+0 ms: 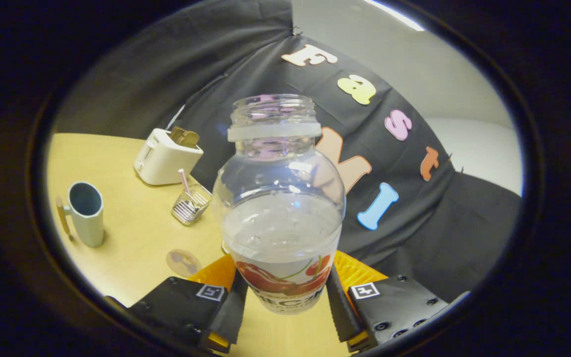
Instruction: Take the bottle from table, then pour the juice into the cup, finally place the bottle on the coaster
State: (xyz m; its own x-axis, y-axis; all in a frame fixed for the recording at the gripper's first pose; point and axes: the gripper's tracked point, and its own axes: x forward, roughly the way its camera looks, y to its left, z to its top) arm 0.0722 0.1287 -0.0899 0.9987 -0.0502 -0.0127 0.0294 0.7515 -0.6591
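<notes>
Both fingers of the gripper (285, 302) pressed the bottle (281, 208) at its labelled lower part, in the centre of the frame. It stood uncapped, about half full, probably slippery and top-heavy. The cup (86, 212) waited at left, the coaster (183, 262) nearer.

One bottle (282, 213), gripped between two fingers (339, 302). On the table (132, 233): one cup (86, 212), one toaster (165, 157), one wire basket (190, 205) holding one straw (184, 181), one coaster (183, 262).
</notes>
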